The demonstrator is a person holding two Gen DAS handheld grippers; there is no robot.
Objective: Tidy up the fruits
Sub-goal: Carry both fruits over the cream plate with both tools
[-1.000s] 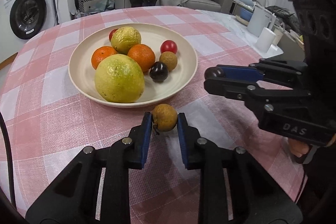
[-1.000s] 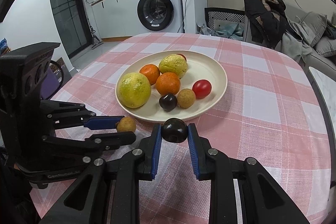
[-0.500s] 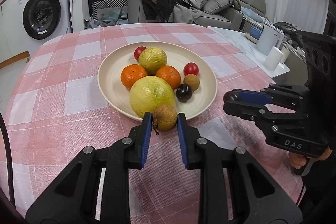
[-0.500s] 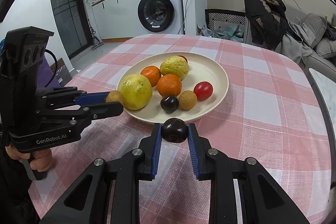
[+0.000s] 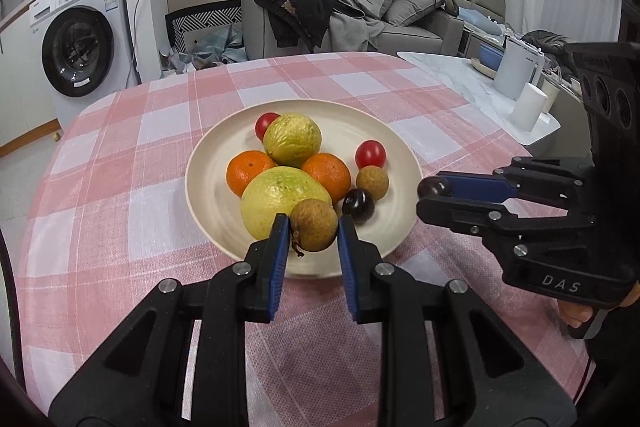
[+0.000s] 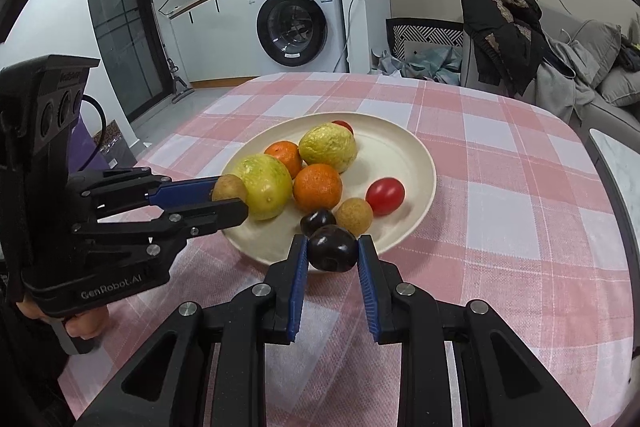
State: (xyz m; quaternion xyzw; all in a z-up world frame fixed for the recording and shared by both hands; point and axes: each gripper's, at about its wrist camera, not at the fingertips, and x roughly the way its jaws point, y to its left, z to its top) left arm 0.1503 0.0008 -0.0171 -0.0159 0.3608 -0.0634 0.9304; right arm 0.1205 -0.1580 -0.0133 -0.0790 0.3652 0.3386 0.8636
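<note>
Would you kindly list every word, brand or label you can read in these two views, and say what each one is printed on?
"DAS": on the body of the right gripper, seen from the left wrist.
"GenRobot.AI": on the body of the left gripper, seen from the right wrist.
Labels and panel markings on the washing machine: too small to read.

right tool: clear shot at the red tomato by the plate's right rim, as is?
Probably not yet. The right tool is shut on a dark plum, so it has no free grip. The path is also partly blocked: another plum and a longan sit before the red tomato.
</note>
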